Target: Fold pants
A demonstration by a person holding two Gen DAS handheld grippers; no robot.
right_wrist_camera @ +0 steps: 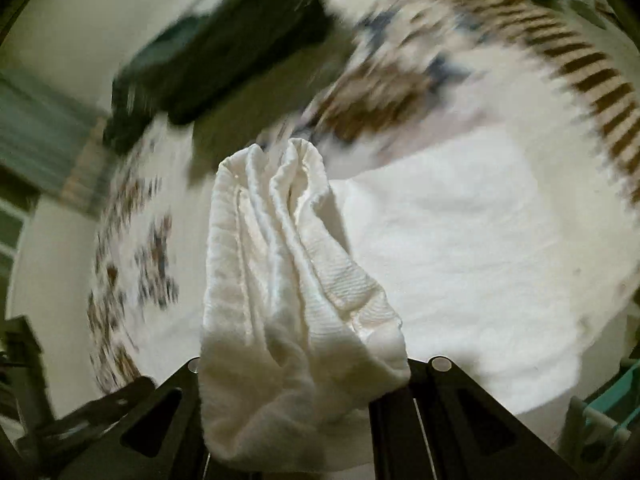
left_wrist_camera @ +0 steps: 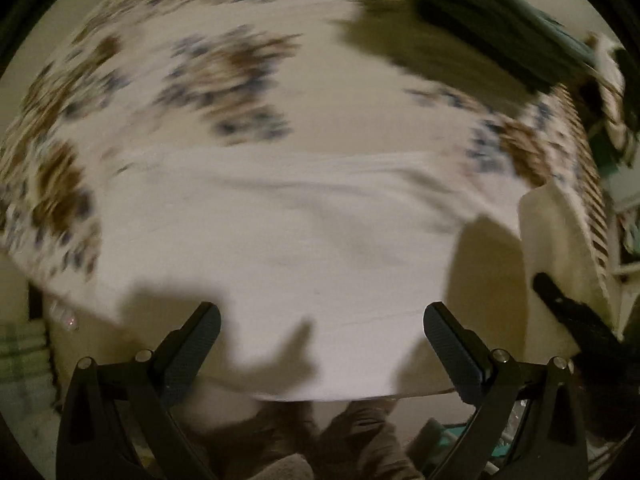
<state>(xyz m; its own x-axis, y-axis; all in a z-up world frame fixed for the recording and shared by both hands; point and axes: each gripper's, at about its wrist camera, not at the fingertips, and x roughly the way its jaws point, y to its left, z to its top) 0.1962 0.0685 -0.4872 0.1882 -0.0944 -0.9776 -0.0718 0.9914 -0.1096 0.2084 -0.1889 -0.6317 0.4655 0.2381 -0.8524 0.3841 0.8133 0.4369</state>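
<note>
A bunched fold of the white pants (right_wrist_camera: 292, 264) is gripped at lower centre by the right gripper (right_wrist_camera: 304, 384), above the patterned bedcover (right_wrist_camera: 384, 92)

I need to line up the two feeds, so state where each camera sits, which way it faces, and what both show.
Left wrist: on the left claw, facing steeply down at the white pants on the flowered bedspread; open fingers and the person's legs show.
Right wrist: on the right claw, facing down; shut on bunched pants.
Shared: pants, bedspread, dark bundle.
</note>
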